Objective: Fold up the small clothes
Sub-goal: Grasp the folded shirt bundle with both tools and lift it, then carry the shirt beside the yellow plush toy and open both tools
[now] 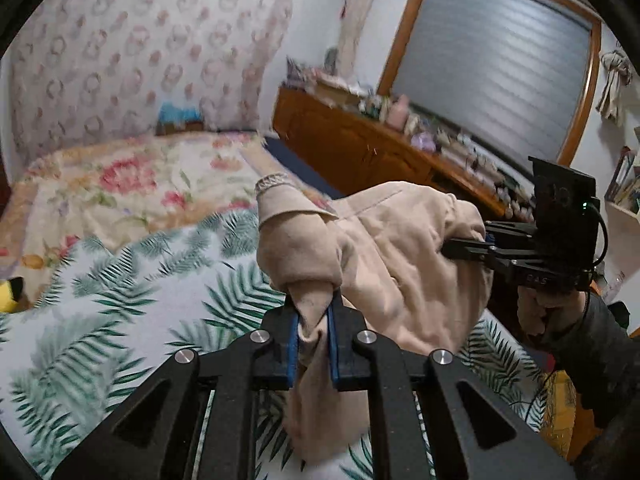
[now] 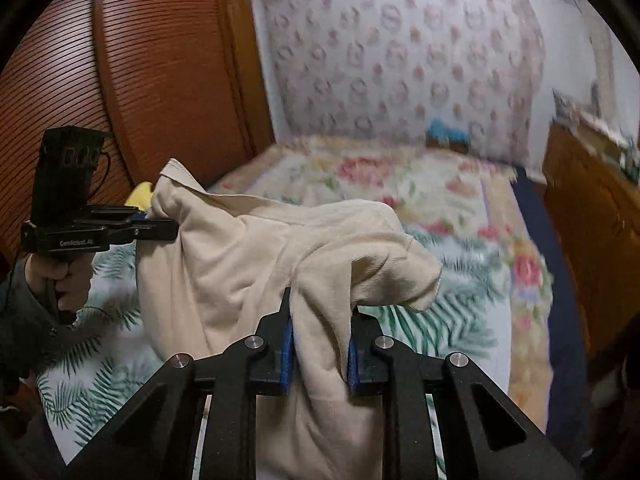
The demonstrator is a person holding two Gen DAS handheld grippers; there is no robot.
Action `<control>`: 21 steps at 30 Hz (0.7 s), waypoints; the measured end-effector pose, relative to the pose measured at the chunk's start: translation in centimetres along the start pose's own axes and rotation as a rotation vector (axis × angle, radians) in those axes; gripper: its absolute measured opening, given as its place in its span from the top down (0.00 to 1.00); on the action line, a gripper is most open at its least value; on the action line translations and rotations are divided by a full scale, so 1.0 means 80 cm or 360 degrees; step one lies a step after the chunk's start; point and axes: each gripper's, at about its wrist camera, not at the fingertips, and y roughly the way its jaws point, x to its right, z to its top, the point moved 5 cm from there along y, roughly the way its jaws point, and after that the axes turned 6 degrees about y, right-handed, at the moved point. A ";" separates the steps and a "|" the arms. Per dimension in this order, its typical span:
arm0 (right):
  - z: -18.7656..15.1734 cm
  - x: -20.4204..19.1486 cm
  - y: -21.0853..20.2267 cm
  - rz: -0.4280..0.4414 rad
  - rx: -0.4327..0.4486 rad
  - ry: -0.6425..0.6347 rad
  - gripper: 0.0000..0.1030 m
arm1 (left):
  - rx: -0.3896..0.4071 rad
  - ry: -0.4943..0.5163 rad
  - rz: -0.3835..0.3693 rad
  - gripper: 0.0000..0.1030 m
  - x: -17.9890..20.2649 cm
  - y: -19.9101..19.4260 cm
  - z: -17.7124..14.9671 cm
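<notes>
A small beige garment [image 1: 400, 248] hangs bunched in the air over the bed, held up at two spots. My left gripper [image 1: 314, 300] is shut on one fold of it, the cloth squeezed between the blue pads [image 1: 294, 340]. In the left wrist view my right gripper [image 1: 450, 248] comes in from the right, shut on the garment's far edge. The right wrist view shows the garment [image 2: 248, 264] draped over my right gripper [image 2: 320, 308], whose blue pads [image 2: 288, 352] clamp a thick fold. At the left of that view my left gripper [image 2: 172, 230] pinches the cloth near a hemmed corner.
Below lies a bed with a leaf-print sheet [image 1: 120, 300] and a floral blanket [image 1: 120, 184] farther back. A wooden dresser [image 1: 360, 148] crowded with small items runs along the right. A wooden wardrobe [image 2: 140, 80] stands left of the bed. A yellow object [image 1: 8, 292] lies at the bed's left edge.
</notes>
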 end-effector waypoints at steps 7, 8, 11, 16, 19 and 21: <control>0.056 -0.071 0.014 0.0129 0.0050 -0.0256 0.80 | 0.0185 -0.0092 0.0233 0.88 -0.056 -0.110 -0.011; 0.066 -0.084 0.026 0.0159 0.0052 -0.0306 0.80 | 0.0200 -0.0111 0.0275 0.88 -0.067 -0.125 -0.017; 0.090 -0.121 0.059 0.0253 0.0043 -0.0447 0.80 | 0.0233 -0.0167 0.0465 0.88 -0.104 -0.171 -0.042; 0.126 -0.197 0.129 0.0455 -0.0039 -0.0669 0.80 | 0.0201 -0.0279 0.0766 0.88 -0.159 -0.221 -0.093; 0.144 -0.242 0.190 0.0500 -0.0133 -0.0831 0.80 | 0.0162 -0.0356 0.0912 0.88 -0.190 -0.234 -0.129; 0.149 -0.271 0.227 0.0510 -0.0190 -0.0930 0.80 | 0.0130 -0.0426 0.0964 0.88 -0.211 -0.238 -0.150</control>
